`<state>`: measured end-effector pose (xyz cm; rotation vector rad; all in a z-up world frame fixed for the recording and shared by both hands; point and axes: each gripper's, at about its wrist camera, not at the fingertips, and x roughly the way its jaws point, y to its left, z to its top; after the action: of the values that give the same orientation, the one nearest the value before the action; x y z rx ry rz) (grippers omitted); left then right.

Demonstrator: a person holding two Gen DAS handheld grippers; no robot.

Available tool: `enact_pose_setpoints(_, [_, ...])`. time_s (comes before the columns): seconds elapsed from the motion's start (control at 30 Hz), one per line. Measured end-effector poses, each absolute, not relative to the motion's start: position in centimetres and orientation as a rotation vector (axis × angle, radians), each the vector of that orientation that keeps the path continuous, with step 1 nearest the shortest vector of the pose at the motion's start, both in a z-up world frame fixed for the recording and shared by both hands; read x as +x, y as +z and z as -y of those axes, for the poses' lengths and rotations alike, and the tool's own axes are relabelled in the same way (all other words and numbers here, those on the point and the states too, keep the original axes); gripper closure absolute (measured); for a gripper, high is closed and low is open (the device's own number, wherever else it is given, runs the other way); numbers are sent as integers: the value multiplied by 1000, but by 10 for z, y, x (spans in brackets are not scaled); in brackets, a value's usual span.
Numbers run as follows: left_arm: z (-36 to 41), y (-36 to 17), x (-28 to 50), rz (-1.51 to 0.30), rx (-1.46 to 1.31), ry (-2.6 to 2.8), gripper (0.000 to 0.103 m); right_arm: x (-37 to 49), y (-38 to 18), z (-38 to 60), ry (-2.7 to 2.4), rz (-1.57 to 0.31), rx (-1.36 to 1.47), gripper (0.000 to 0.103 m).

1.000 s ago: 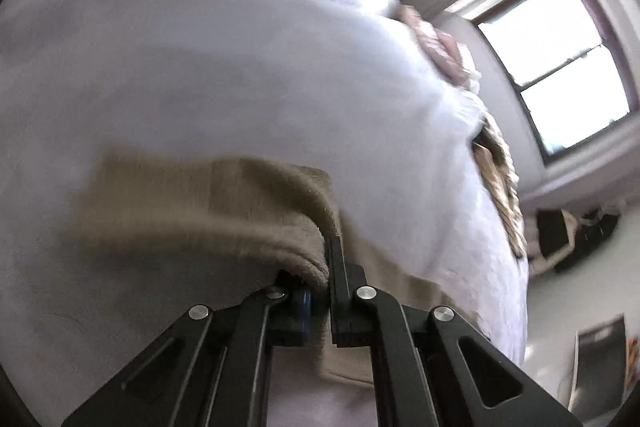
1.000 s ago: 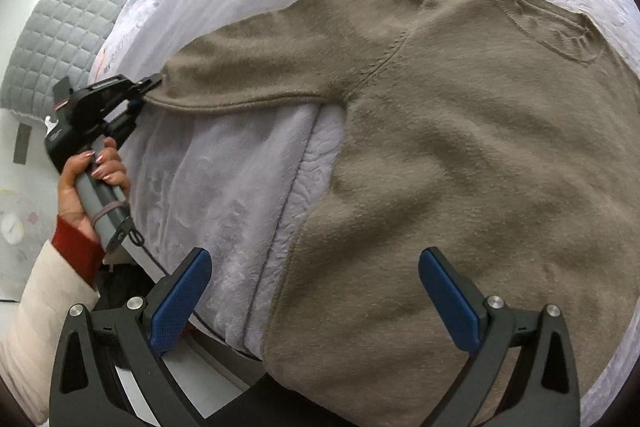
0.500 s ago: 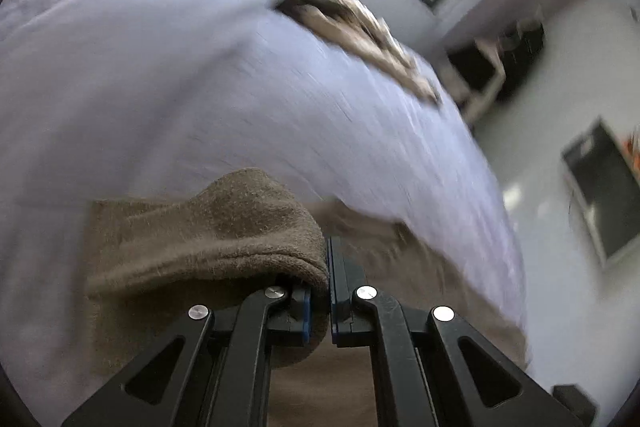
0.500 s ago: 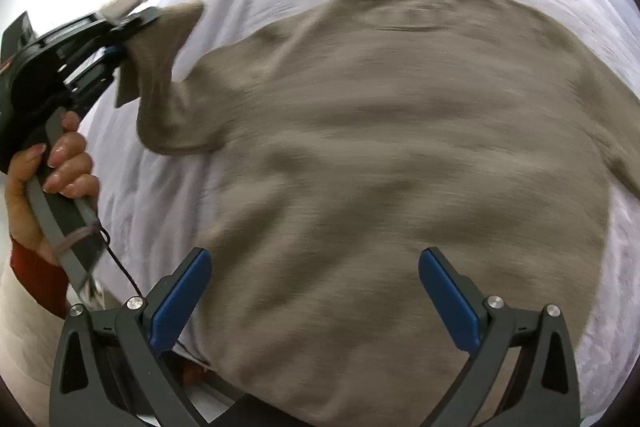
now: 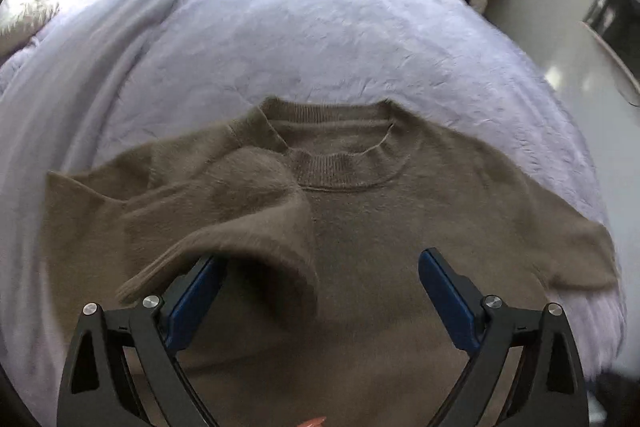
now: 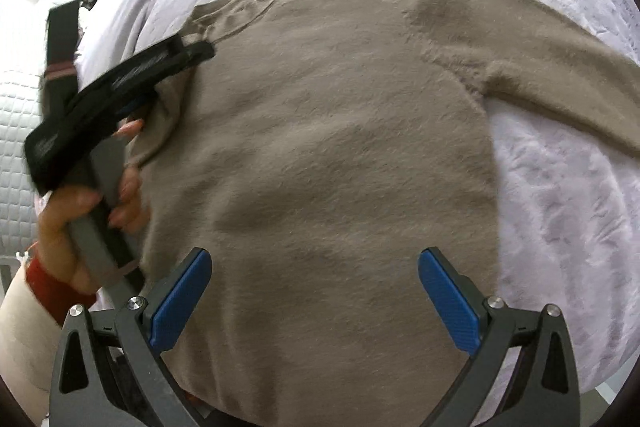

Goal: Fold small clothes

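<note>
Here the sweater [image 5: 360, 267] is spread face up on the bed [image 5: 320, 47], collar [image 5: 340, 163] toward the far side, hem toward the person. One sleeve [image 5: 240, 211] has been laid across the chest, its cuff draped over the near finger of the left gripper [image 5: 320, 287]. The jaws of that gripper have just been opening and now stand wide; the cuff is no longer pinched, though it rests against one pad [image 5: 192, 299]. The right gripper [image 6: 316, 291] is held above the lower body of the sweater with its jaws also spread wide and nothing between them.

The other sleeve [image 6: 560, 87] is stretched straight out sideways over the bed, its long axis running away from the shoulder toward the right edge of the right wrist view. It lies well to the right of the right jaws and farther again from the left ones, so the right hand is judged the nearer. Its cuff is cut off at the frame edge, so a grasp there cannot be checked. That sleeve is probably to be folded in next, across the first.
</note>
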<state>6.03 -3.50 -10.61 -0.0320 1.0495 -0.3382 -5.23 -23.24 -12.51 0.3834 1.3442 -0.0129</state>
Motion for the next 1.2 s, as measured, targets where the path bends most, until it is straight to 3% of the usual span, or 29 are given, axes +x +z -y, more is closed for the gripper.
enact_pose_setpoints(0.17, [-27,-76,46,-969,-32,-245,6,-13,-109,208,36,-1277,213,0])
enact_pose_setpoints(0.33, [-97,-106,46,-1075,23,-44,6,50,-99,120,194,-1139,-242,2])
enact_pose_setpoints(0.47, [-120,-135,41,-1142,50,13,6,80,-125,49,280,-1051,-580,24])
enact_pose_setpoints(0.53, [-120,-149,42,-1156,61,21,6,91,-150,23,291,-1029,-736,29])
enact_pose_setpoints(0.6, [-118,-158,46,-1165,78,36,6,106,-176,5,259,-1015,-877,60])
enact_pose_setpoints(0.63, [-117,-161,47,-1164,81,43,6,112,-180,4,252,-1023,-877,96])
enact_pose_setpoints(0.87, [-113,-160,48,-1141,59,39,6,127,-115,133,138,-1015,23,95])
enact_pose_setpoints(1.03, [-118,-143,46,-1110,29,5,6,113,-159,237,24,-1113,564,95])
enact_pose_setpoints(1.13, [-122,-128,50,-1087,2,-45,6,106,-183,260,65,-1156,758,91])
enact_pose_setpoints(1.2, [-127,-124,62,-1076,11,-46,6,97,-184,264,80,-1126,821,72])
